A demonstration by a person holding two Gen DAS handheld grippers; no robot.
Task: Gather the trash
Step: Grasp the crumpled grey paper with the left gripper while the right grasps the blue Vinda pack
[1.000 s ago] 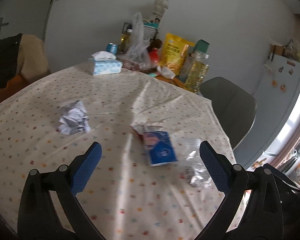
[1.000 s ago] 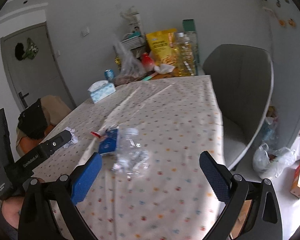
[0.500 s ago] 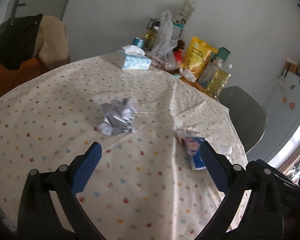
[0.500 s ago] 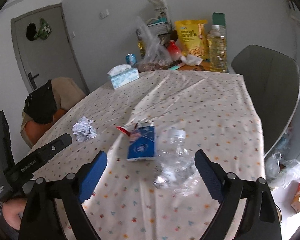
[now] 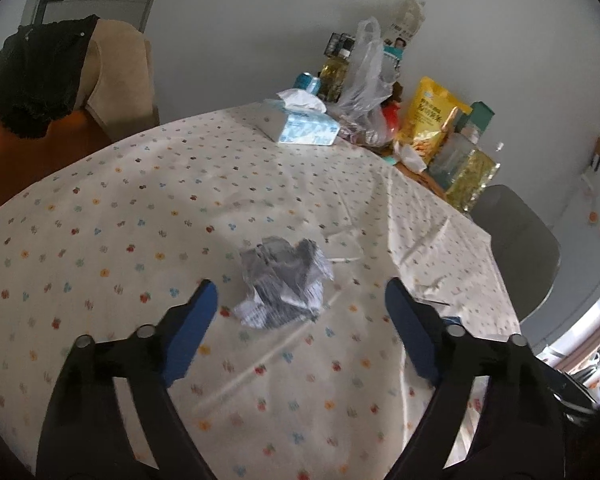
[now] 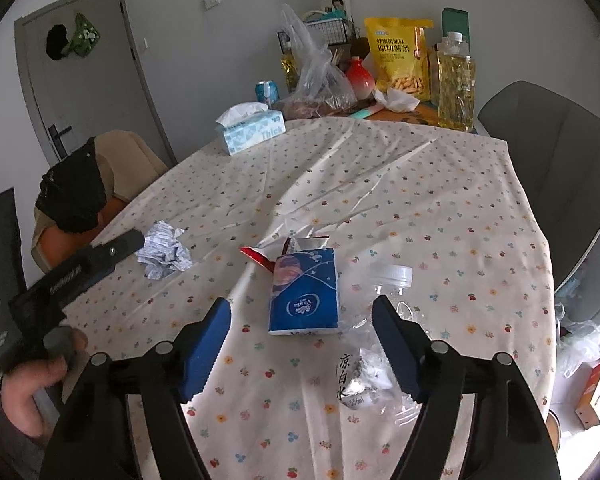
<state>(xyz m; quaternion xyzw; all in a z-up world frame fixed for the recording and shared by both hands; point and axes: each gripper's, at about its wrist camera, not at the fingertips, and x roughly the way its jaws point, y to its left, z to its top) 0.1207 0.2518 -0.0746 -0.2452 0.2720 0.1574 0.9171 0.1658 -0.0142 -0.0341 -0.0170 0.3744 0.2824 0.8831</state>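
Ahead, we see our left claw [image 5: 300,312] closing, its blue pads [image 5: 192,332] either side of the paper wad [image 5: 284,284] but not yet pressing it; the wad lies on the worktop [image 5: 140,208] just beyond the fingertips, roughly centred in the gap, crumpled with no clear long axis. Our right claw [image 6: 302,326] is closing too, nothing pressed. Between its pads lies the blue pack [image 6: 304,292], flat, its long axis running away from us, its torn-open end pointing away; we cannot tell what is inside. Just to the right of it, partly behind the right pad, a crushed clear bottle [image 6: 376,344] lies on its side, white cap [image 6: 392,274] pointing away, apparently empty. From the right view the wad sits well off to the left, beside the left claw's tip. Far beyond both claws stands a tissue box [image 6: 252,130] with a tissue sticking up.
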